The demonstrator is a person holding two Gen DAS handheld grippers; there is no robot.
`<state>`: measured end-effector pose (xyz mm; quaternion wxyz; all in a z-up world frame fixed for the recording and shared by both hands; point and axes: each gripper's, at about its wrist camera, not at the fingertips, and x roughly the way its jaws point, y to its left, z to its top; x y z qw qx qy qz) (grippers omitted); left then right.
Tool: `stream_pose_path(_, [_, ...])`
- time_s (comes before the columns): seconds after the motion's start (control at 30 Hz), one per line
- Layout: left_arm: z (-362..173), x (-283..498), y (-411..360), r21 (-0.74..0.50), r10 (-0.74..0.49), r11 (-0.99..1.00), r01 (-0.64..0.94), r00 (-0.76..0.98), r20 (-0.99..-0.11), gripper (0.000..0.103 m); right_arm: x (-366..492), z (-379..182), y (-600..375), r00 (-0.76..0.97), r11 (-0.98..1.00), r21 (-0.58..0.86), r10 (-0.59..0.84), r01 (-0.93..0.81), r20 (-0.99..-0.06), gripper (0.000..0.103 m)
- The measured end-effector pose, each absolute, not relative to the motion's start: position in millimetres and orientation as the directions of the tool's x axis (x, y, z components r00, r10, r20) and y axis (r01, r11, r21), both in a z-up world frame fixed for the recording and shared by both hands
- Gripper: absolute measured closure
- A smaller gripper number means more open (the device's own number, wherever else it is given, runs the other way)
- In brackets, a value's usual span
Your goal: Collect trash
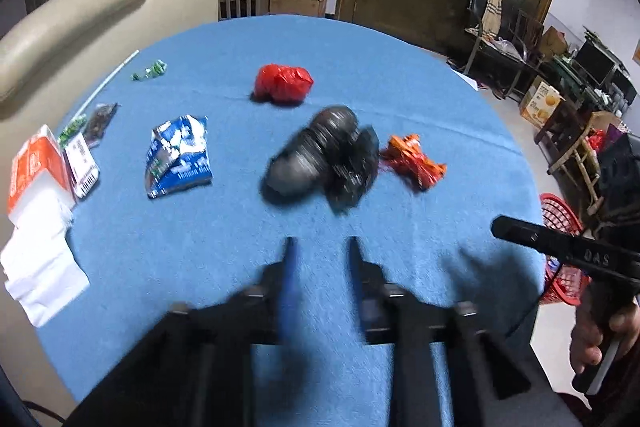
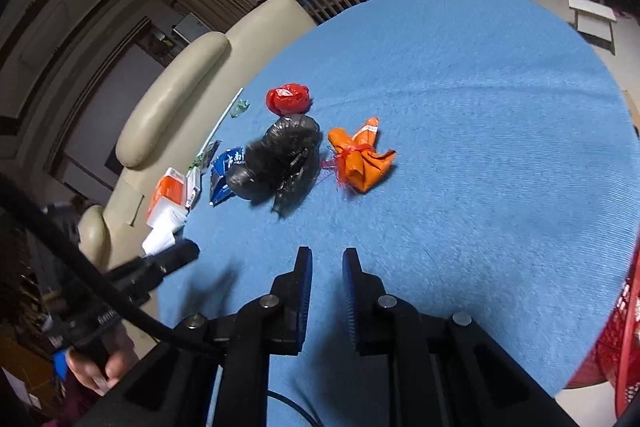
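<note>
Table [image 1: 400, 67]: round, blue cloth, litter scattered on it.
Black bag [image 1: 324, 155]: table centre, crumpled.
Red bag [image 1: 283, 83]: at 11 o'clock of the black bag, just beside.
Orange wrapper [image 2: 360, 157]: at 3 o'clock of the black bag, near.
Blue packet [image 1: 178, 157]: at 9 o'clock, apart.
Left gripper [image 1: 320, 247]: jaws partly apart, empty, above bare cloth.
Right gripper [image 2: 327, 257]: jaws narrow, nothing between.
Red basket [image 1: 560, 251]: off the table's right edge.

Bag [image 1: 324, 155] mid-table [image 1: 400, 39], wrapper [image 1: 414, 161] right, packet [image 1: 180, 155] left
</note>
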<state>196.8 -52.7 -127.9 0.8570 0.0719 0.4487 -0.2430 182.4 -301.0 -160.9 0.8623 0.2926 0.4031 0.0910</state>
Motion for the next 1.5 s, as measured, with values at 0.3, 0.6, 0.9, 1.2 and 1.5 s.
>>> stream_pose_path(0.3, [-138.3, 269.1, -81.2, -0.003, -0.289, 0.876, 0.482, 0.521, -0.803, 0.035, 229.3, -155.0, -305.2, 0.663, 0.876, 0.472, 0.295, 0.099, -0.688, 0.041])
stream_pose_path(0.6, [-172.1, 306.3, -109.3, -0.028, -0.301, 0.853, 0.52, 0.449, -0.841, 0.035, 288.0, -164.1, -308.4, 0.656, 0.911, 0.411, 0.284, 0.043, -0.699, 0.059])
stream_pose_path(0.9, [-181.9, 294.3, -111.2, -0.059, -0.308, 0.857, 0.512, 0.418, -0.855, 0.058, 294.7, -185.8, -300.9, 0.603, 0.901, 0.433, 0.328, 0.031, -0.727, 0.069])
stream_pose_path(1.2, [-152.8, 210.8, -70.7, -0.064, -0.296, 0.89, 0.451, 0.466, -0.834, 0.058, 224.4, -164.6, -296.3, 0.637, 0.877, 0.481, 0.368, 0.006, -0.677, 0.069])
stream_pose_path(1.5, [-149.2, 131.5, -36.8, -0.088, -0.263, 0.928, 0.362, 0.469, -0.843, 0.058, 154.4, -169.7, -261.8, 0.616, 0.876, 0.481, 0.398, -0.036, -0.679, 0.069])
